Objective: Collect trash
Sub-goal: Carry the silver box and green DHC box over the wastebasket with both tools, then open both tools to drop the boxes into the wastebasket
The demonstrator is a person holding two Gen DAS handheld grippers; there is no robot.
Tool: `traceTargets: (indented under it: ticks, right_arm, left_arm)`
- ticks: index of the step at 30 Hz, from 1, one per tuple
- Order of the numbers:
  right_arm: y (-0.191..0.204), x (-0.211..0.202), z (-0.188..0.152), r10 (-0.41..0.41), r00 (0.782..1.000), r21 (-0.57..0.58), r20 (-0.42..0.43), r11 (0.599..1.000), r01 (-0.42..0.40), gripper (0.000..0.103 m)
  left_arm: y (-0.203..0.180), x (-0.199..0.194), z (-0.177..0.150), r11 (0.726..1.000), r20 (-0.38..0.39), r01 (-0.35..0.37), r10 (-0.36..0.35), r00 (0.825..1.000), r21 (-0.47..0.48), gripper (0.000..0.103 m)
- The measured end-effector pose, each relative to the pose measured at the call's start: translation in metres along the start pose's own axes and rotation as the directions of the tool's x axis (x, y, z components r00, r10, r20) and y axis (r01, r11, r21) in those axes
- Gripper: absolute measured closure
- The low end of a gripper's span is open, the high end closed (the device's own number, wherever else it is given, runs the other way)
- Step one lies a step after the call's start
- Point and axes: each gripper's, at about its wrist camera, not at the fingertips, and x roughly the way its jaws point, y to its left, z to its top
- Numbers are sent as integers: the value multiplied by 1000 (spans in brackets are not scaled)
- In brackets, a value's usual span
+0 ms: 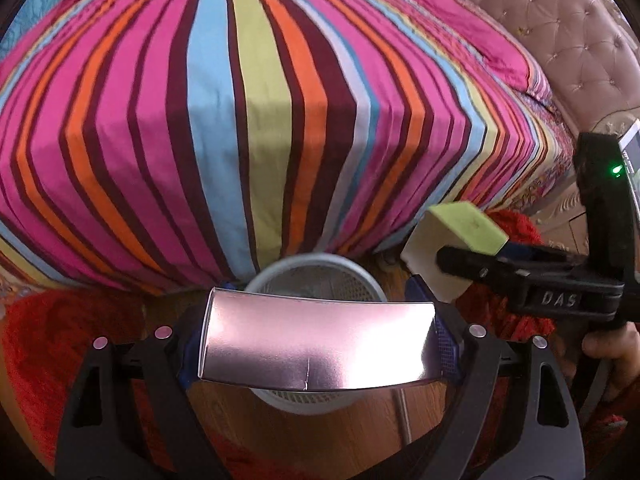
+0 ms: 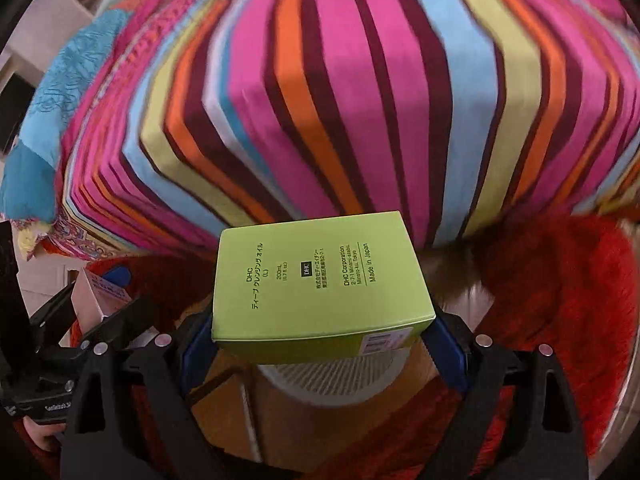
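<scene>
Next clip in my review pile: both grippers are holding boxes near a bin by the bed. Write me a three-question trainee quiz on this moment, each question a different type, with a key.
1. True or false: the right gripper is shut on the green box.
2. Multiple choice: what does the left gripper hold? A) a bottle B) the pink box C) nothing
3. Fill in: below both boxes stands the white mesh ___, on the floor at the foot of the striped bed.

Key: 1 true; 2 B; 3 wastebasket.
</scene>
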Motion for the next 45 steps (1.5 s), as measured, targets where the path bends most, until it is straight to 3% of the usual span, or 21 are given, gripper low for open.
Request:
traceTargets:
  ticks: [8, 13, 19, 27, 45]
  right_arm:
    - [-9, 38, -4, 60, 986, 110, -154, 993, -44, 18]
    - [-14, 64, -13, 84, 966, 181, -246, 983, -39, 18]
    - [-13, 84, -14, 72, 950, 189, -304, 982, -14, 18]
    - [-24, 115, -21, 113, 912, 284, -394, 959, 4, 18]
    - [-36, 154, -28, 144, 865, 365, -481, 930, 48, 18]
  left_arm:
    - [8, 36, -10, 998, -146, 10, -18, 989, -56, 19]
    - [11, 58, -16, 998, -246, 1, -18, 969, -70, 19]
    - [18, 78, -21, 995, -334, -5, -28, 942, -98, 19]
    - [19, 97, -23, 995, -403, -4, -36, 914, -100, 19]
    - [24, 145, -29, 989, -545, -42, -44, 837, -143, 19]
